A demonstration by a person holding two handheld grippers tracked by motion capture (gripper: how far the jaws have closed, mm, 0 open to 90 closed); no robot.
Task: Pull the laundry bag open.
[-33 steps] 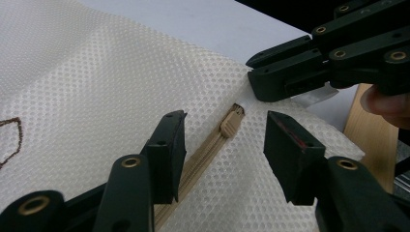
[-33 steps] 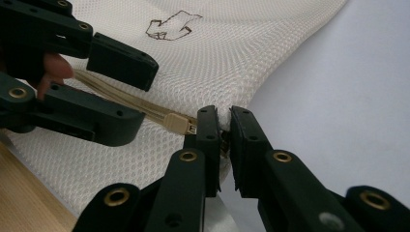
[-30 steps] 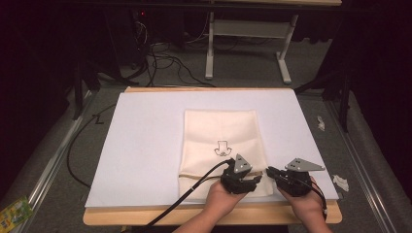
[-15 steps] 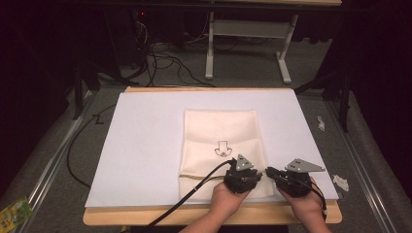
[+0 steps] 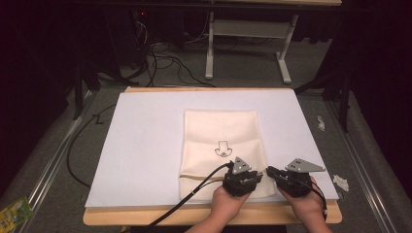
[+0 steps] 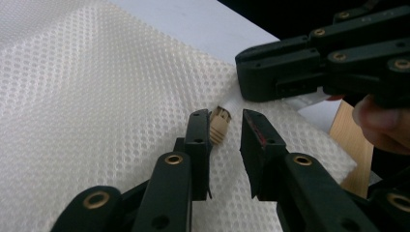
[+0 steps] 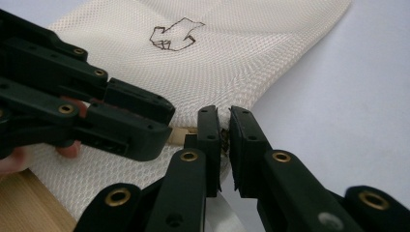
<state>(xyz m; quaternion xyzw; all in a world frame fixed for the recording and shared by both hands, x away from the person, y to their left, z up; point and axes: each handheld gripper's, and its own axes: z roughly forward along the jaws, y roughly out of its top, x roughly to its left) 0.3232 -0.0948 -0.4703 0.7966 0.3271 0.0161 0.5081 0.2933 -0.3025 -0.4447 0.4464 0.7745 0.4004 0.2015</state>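
Cream mesh bag (image 5: 221, 145), black arrow print (image 5: 223, 147)

A cream mesh bag (image 6: 96, 96) is seen spread over a white sheet (image 6: 203, 24). A small tan toggle (image 6: 218, 126) is found on the bag, between the parted jaws of the left gripper (image 6: 226, 126). Beyond the toggle, the right gripper (image 6: 329, 58) is held by a hand (image 6: 382, 121).

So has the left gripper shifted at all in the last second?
No. The left gripper sits at the same spot on the cream mesh bag's near edge, just below its arrow mark.
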